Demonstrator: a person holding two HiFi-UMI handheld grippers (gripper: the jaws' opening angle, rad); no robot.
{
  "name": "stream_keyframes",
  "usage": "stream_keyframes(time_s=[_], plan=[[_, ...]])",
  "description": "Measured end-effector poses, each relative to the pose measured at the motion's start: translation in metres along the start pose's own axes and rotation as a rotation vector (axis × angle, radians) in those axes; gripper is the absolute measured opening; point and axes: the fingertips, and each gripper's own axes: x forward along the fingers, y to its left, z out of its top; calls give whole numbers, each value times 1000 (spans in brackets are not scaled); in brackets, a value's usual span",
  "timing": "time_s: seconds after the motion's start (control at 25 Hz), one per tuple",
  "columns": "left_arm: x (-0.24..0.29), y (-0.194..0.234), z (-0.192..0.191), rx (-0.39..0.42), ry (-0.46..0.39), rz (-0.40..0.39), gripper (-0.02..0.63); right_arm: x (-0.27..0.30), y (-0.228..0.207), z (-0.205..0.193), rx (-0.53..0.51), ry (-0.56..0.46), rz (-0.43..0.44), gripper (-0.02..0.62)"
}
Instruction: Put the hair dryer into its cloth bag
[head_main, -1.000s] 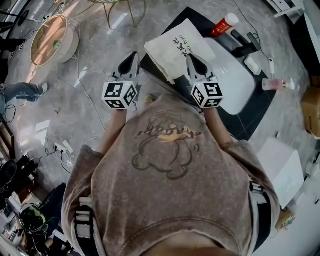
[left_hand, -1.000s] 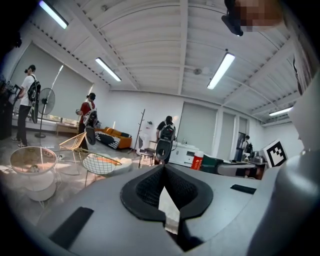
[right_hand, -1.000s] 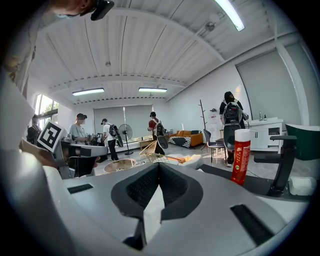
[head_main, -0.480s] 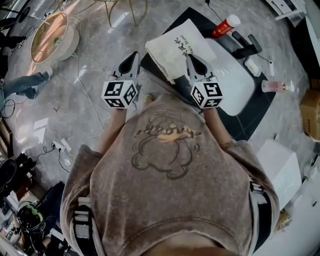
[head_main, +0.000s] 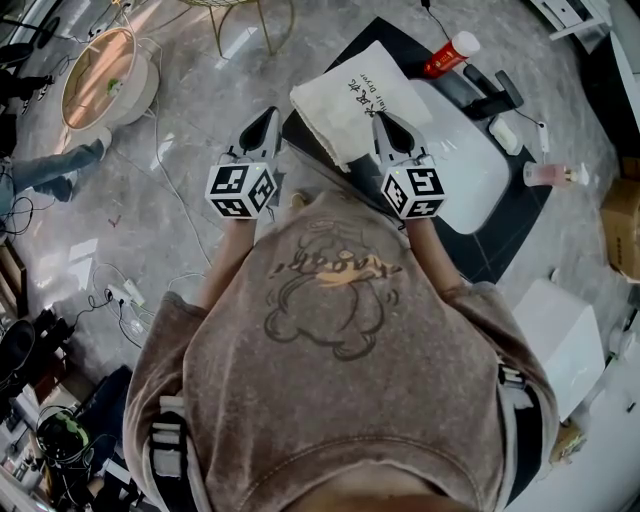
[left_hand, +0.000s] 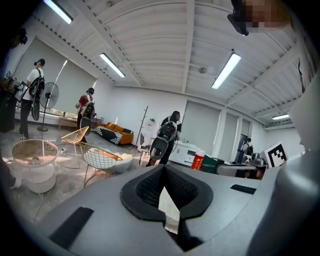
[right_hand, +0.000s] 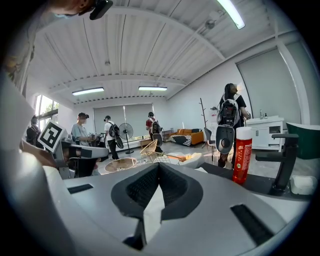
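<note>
The white cloth bag (head_main: 352, 98) with black print lies flat on the near left corner of the dark table (head_main: 500, 250). A black hair dryer (head_main: 490, 95) lies at the far side of the white board (head_main: 470, 170), and shows as a black T-shape (right_hand: 282, 160) in the right gripper view. My left gripper (head_main: 268, 112) is shut and empty, held over the floor just left of the bag. My right gripper (head_main: 381, 118) is shut and empty too, its tip over the bag's near edge. Both gripper views show the jaws (left_hand: 164, 167) (right_hand: 159, 165) meeting at the tips with nothing between them.
A red can (head_main: 448, 52) stands at the table's far edge, with a pink bottle (head_main: 550, 172) and a small white object (head_main: 505, 130) at the right. A round basket table (head_main: 105, 75), cables and a power strip (head_main: 125, 295) are on the floor at left. Boxes (head_main: 565, 335) stand right.
Both grippers have stayed where they were. A person's leg at the left edge of the floor has moved further away.
</note>
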Motion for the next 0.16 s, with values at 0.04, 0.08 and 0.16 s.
stream_keyframes(time_s=[0.04, 0.08, 0.16], plan=[[2, 0, 0, -2, 1, 0, 18, 1, -1, 0, 0, 1, 0, -3], [3, 0, -1, -3, 2, -1, 18, 1, -2, -1, 0, 2, 0, -3], [5, -1, -1, -4, 3, -2, 18, 3, -3, -1, 0, 3, -1, -3]])
